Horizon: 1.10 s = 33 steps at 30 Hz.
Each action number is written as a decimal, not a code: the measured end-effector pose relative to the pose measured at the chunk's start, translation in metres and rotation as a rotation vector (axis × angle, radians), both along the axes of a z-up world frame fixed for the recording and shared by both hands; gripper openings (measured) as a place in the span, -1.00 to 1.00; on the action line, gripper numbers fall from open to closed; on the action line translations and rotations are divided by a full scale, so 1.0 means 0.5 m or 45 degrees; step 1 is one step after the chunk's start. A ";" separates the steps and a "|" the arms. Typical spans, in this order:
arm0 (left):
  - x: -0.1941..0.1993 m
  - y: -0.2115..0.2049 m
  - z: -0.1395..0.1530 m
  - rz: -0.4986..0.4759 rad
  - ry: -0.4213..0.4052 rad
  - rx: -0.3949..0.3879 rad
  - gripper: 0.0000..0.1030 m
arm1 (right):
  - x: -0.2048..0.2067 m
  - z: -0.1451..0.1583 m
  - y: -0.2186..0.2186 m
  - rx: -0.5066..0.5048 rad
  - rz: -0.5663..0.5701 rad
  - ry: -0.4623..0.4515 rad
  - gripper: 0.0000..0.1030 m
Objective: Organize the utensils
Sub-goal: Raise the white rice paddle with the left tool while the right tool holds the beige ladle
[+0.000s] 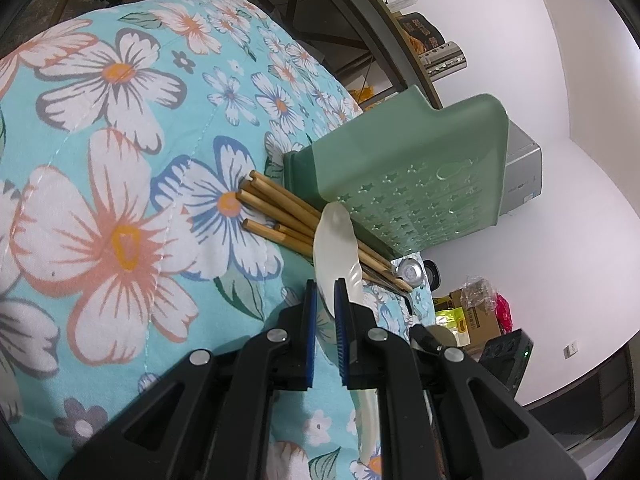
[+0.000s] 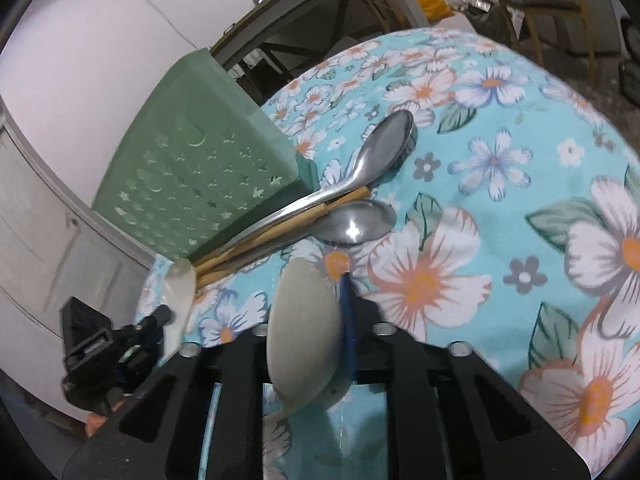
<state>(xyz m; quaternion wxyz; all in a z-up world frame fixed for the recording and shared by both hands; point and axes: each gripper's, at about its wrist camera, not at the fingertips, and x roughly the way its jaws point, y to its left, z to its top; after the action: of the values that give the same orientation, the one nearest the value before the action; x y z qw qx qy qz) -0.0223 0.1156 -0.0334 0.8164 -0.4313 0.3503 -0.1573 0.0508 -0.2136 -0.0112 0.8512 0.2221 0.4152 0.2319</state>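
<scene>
The floral tablecloth (image 2: 500,240) carries a green holder (image 2: 200,168) lying on its side at ten o'clock from the right gripper (image 2: 316,320), bamboo chopsticks (image 2: 280,228) and two steel spoons (image 2: 372,160) spilling from its mouth. The long axes run toward two o'clock. The right gripper, clamped on a grey spoon (image 2: 304,328), looks nearer that mouth. The left gripper (image 1: 326,292) pinches a white spoon (image 1: 336,240).

The left tool (image 1: 325,292) is matte black plastic: angular arms with triangular cut-outs, round silver screw heads at the pivots, and two flat fingers (image 1: 311,320) faced with ribbed blue pads. The right tool (image 2: 320,312) has the same black frame, silver screws and a blue-padded finger (image 2: 347,320).
</scene>
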 end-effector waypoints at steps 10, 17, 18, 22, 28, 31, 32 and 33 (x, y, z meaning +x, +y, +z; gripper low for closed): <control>-0.032 0.029 0.000 0.078 -0.071 -0.108 -0.63 | 0.000 0.002 0.030 -0.100 0.051 -0.003 -0.78; -0.034 0.031 0.004 0.103 -0.067 -0.102 -0.63 | 0.001 -0.004 0.018 -0.040 0.048 0.004 -0.78; -0.031 0.031 0.006 0.108 -0.062 -0.089 -0.63 | 0.002 -0.006 0.015 -0.021 0.053 0.003 -0.77; -0.009 0.037 0.007 0.114 -0.040 -0.084 -0.63 | 0.001 -0.003 -0.017 0.067 0.014 -0.010 -0.77; 0.008 0.029 0.011 0.097 -0.011 -0.034 -0.72 | -0.005 -0.007 -0.046 0.123 -0.018 -0.008 -0.77; 0.010 0.020 0.019 0.085 0.000 0.022 -0.81 | -0.007 -0.004 -0.042 0.084 -0.024 -0.005 -0.77; 0.010 0.019 0.021 0.083 0.003 0.030 -0.89 | -0.008 -0.004 -0.041 0.076 -0.027 -0.004 -0.77; 0.010 0.017 0.023 0.081 0.005 0.035 -0.95 | -0.008 -0.005 -0.038 0.073 -0.030 -0.001 -0.77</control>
<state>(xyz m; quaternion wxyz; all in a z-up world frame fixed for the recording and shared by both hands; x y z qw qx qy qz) -0.0174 0.1240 -0.0221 0.8261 -0.4312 0.3403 -0.1256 0.0466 -0.2325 -0.0139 0.8472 0.2514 0.4055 0.2338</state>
